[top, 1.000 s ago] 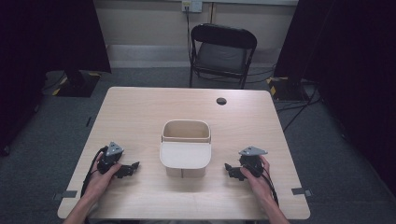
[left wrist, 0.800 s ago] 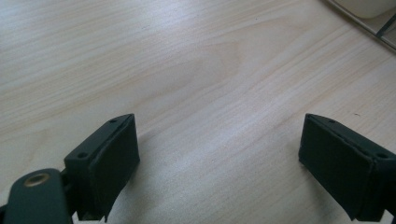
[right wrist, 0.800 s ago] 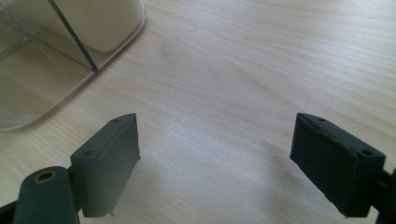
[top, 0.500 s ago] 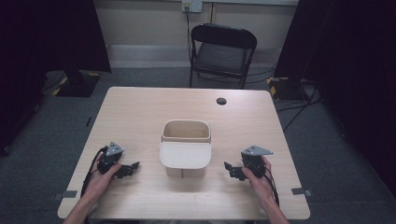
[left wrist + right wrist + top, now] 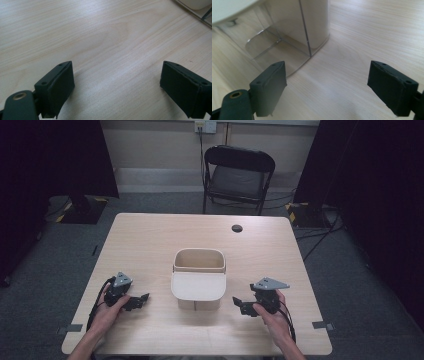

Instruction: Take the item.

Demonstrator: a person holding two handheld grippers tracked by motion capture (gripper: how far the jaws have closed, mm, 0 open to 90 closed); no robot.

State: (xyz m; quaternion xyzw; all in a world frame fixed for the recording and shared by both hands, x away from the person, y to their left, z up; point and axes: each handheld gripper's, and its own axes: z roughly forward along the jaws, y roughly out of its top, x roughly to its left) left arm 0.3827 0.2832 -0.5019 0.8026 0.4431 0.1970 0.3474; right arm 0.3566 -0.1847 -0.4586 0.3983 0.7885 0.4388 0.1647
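High view: a beige bin (image 5: 198, 279) is seen mid-table, between the left gripper (image 5: 131, 301) and right gripper (image 5: 246, 306), apart from both; its swing lid appears tipped forward. Left gripper view: jaws spread, nothing held; bare table (image 5: 105, 45) ahead. Right gripper view: jaws spread, empty; bin wall (image 5: 312, 22) near; probably light, stiff, smooth plastic; best taken by the rim.

We see the pale wooden table (image 5: 150, 245) evenly lit from overhead against dark surroundings; soft shadows fall beneath the black jaws, which blur slightly at frame bottoms.
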